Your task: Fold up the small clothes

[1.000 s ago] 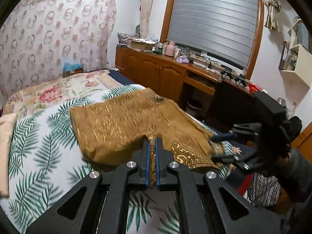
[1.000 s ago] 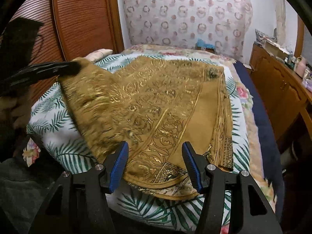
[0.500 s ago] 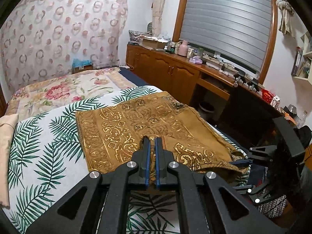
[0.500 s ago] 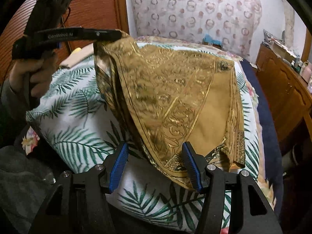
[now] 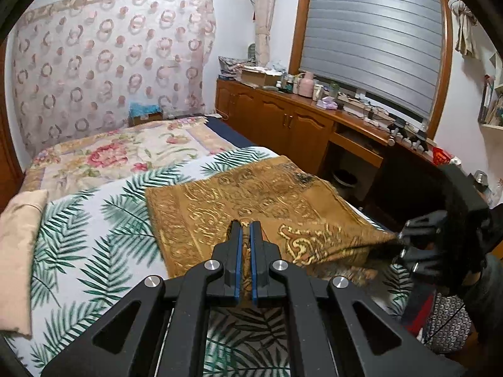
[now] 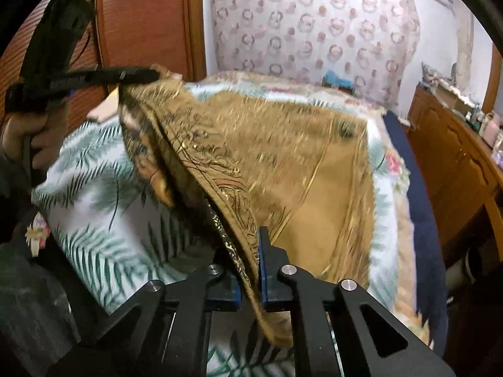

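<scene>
A brown garment with gold patterns [image 5: 251,198] lies on a palm-leaf sheet on the bed. My left gripper [image 5: 245,229] is shut on the garment's near edge and holds it lifted. It also shows in the right wrist view [image 6: 147,73] at the upper left, pinching a raised corner. My right gripper [image 6: 251,251] is shut on another part of the near hem of the garment [image 6: 283,144]. It shows in the left wrist view [image 5: 399,242] at the right, clamped on the cloth. The hem hangs stretched between both grippers, above the bed.
The bed [image 5: 94,226] has a palm-leaf sheet and a floral cover [image 5: 119,150] further back. A beige pillow [image 5: 19,245] lies at the left. Wooden cabinets with clutter [image 5: 298,119] run along the right. A wooden wardrobe [image 6: 141,22] stands left of the bed.
My right gripper has shut on the garment's hem; it was open before. My left gripper has lifted its corner higher, pulling the hem off the bed.
</scene>
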